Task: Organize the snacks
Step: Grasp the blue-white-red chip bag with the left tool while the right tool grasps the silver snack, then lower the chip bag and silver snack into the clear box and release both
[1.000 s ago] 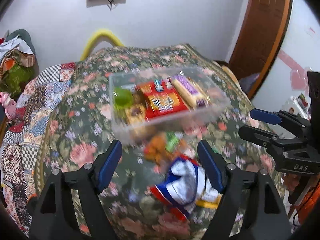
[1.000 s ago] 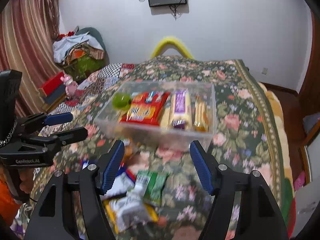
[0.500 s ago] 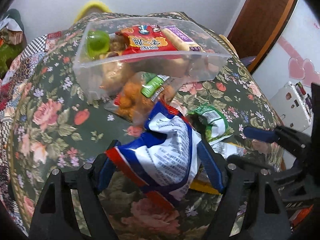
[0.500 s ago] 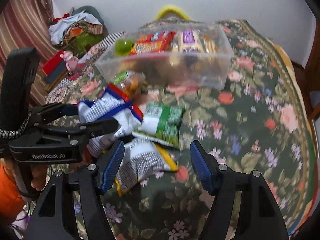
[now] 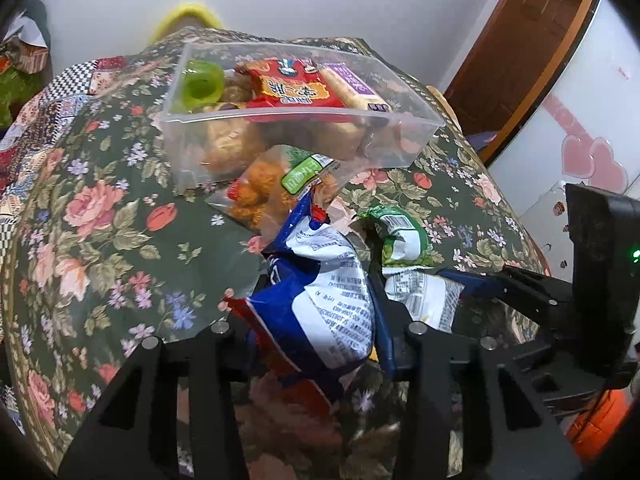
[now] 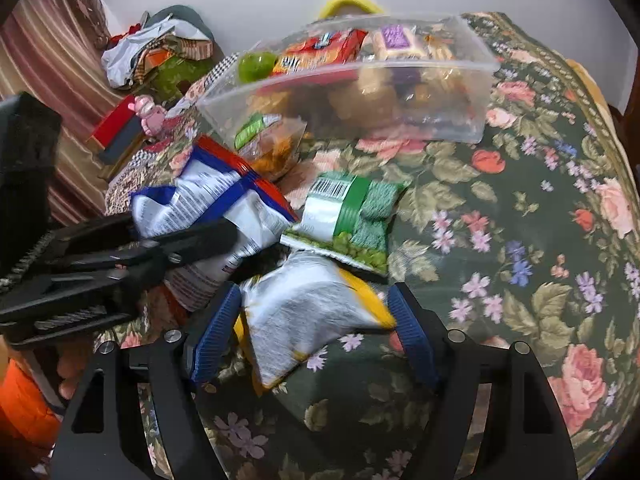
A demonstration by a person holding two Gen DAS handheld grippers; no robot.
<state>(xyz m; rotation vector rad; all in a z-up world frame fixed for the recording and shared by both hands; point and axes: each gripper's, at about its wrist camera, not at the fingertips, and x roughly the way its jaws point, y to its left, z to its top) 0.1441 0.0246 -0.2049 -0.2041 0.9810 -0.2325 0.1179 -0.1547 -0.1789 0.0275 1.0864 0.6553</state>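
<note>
A clear plastic box (image 5: 224, 148) (image 6: 460, 104) holds several snacks on the floral bedspread. My left gripper (image 5: 316, 312) is shut on a blue, white and red snack bag (image 5: 324, 300), also seen in the right wrist view (image 6: 212, 200). My right gripper (image 6: 316, 324) is open, its fingers either side of a white and yellow snack bag (image 6: 308, 316) lying on the bed. A green and white bag (image 6: 348, 216) (image 5: 400, 236) and a clear bag of orange snacks (image 5: 272, 188) (image 6: 272, 140) lie in front of the box.
The bedspread (image 6: 520, 240) slopes away to the right. A pile of clothes (image 6: 160, 52) and a red box (image 6: 116, 124) sit left of the bed. A brown door (image 5: 520, 52) stands at the right.
Both grippers dropped toward the loose bags. My left gripper closed on the blue and white bag. My right gripper moved forward around the white and yellow bag.
</note>
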